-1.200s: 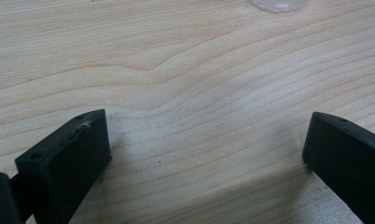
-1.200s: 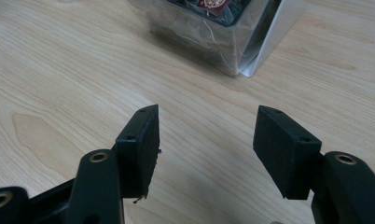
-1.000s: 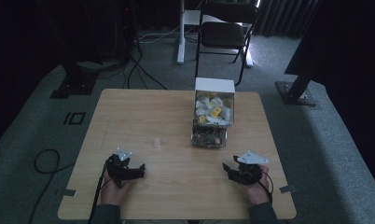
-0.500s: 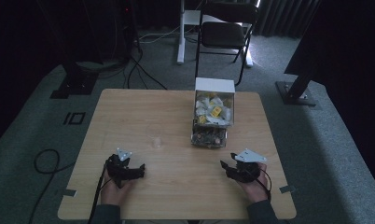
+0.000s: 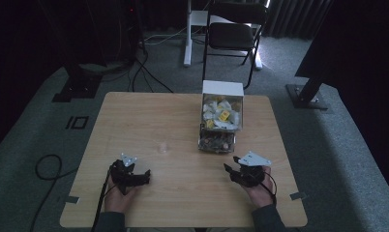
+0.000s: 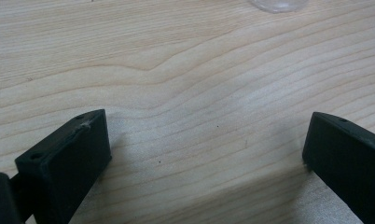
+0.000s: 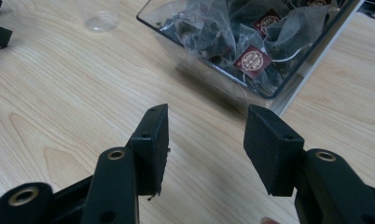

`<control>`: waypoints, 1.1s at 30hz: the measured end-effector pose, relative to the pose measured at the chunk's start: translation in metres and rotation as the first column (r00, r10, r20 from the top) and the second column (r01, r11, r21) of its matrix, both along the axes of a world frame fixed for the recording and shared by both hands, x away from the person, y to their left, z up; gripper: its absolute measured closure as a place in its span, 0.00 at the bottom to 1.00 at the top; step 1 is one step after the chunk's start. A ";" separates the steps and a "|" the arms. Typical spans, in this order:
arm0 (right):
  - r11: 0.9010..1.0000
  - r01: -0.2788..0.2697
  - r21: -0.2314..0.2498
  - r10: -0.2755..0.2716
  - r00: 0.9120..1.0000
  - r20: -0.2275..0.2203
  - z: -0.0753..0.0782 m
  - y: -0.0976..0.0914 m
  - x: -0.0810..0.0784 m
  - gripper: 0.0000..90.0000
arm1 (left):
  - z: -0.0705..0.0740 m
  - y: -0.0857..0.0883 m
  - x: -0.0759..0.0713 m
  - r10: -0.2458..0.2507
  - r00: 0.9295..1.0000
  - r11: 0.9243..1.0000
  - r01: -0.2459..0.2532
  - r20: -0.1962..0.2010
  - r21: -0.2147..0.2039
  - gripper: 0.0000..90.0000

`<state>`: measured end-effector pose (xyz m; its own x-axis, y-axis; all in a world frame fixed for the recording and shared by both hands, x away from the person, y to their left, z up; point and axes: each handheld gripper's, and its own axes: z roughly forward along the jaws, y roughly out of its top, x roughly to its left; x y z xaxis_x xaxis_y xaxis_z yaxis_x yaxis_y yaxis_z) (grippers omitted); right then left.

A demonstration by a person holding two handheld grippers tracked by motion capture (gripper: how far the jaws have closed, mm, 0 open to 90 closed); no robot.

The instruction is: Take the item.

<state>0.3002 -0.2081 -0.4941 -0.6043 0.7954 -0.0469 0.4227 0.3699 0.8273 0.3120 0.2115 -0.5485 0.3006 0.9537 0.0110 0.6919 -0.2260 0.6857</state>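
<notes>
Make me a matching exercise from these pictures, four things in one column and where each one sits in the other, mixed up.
Things:
1. left gripper
2. right gripper
3. clear box of tea bags
4. folding chair

Places:
A. on the floor beyond the table
B. near edge of the table, left side
C. on the table, far right half
D. near edge, just before the box

Pairs: 1-B, 2-D, 3-C, 4-A

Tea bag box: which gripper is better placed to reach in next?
Right, probably. The right gripper sits open just short of the clear box, facing its tea bags; the left gripper faces bare table.
</notes>
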 end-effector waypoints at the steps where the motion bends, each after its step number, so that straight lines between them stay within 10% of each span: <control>1: 1.000 -0.002 -0.001 0.002 1.000 0.001 0.001 0.001 0.000 0.55 | 0.000 0.000 0.000 0.000 1.000 1.000 0.000 0.000 0.000 0.01; 33: 1.000 -0.022 -0.003 0.022 0.999 0.041 0.010 0.020 0.017 0.59 | 0.000 0.000 0.000 0.001 1.000 1.000 -0.001 0.000 0.000 0.01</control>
<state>0.3171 -0.1878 -0.4843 -0.6192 0.7817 -0.0738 0.3801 0.3807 0.8430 0.3120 0.2115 -0.5485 0.3001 0.9538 0.0112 0.6919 -0.2257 0.6858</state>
